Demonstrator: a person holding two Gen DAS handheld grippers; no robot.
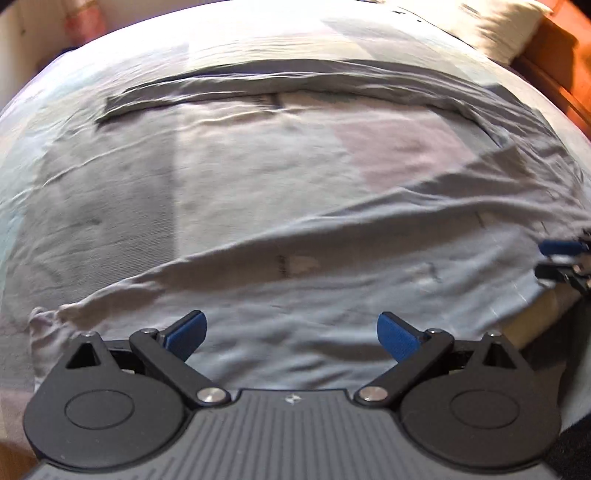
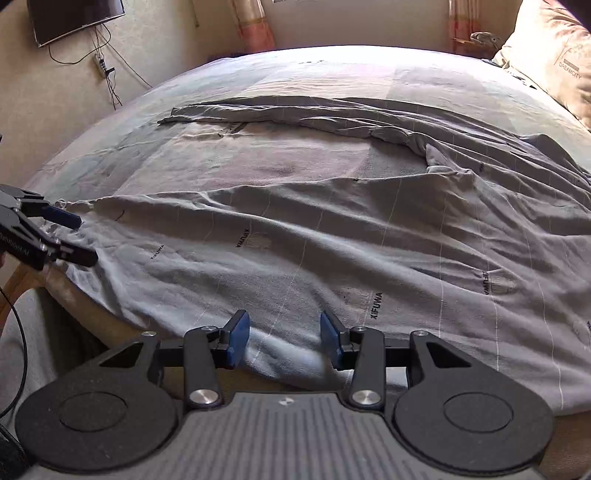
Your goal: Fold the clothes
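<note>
Grey trousers spread flat across bed, legs running toward far side, near edge draped over bed's front edge. Printed logos visible on fabric. Left gripper: jaws spread wide, nothing between pads, hovering at trousers' near left end. Right gripper: jaws apart, straddling near hem; contact with cloth unclear, probably not clamped. Left view motion-blurred. Pillow at far right. TV on wall, far left.
</note>
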